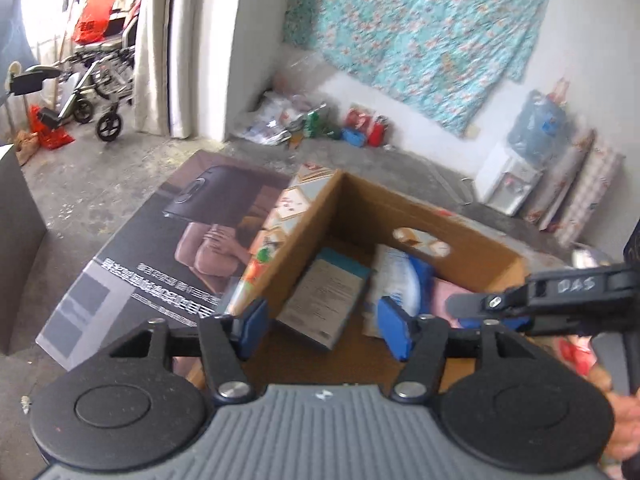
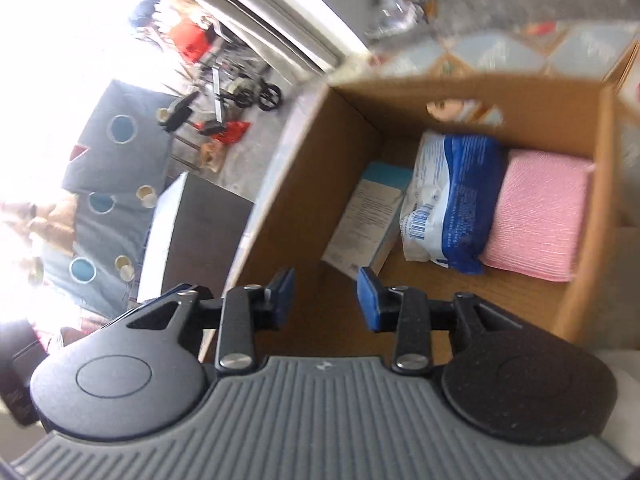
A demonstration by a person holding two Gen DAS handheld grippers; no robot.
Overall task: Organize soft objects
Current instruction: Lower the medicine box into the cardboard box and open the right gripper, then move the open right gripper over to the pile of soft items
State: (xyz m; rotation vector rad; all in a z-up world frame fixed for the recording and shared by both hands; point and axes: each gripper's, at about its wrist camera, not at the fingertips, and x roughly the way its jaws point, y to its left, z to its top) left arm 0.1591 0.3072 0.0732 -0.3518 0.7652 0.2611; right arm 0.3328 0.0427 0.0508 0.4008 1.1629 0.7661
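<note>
The concrete floor (image 1: 120, 184) carries an open cardboard box (image 1: 360, 204), which stands partly on a large printed poster (image 1: 160, 248) lying flat. By the far wall, bags and packets (image 1: 280, 120) sit in a loose heap on the floor, with red and blue packs (image 1: 366, 128) beside them. A white box (image 1: 508, 184) and cushions (image 1: 580, 188) lean against the wall. A wheelchair (image 1: 100, 92) stands near the doorway.

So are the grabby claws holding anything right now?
No. The left gripper and right gripper are both open and empty above the cardboard box.
</note>
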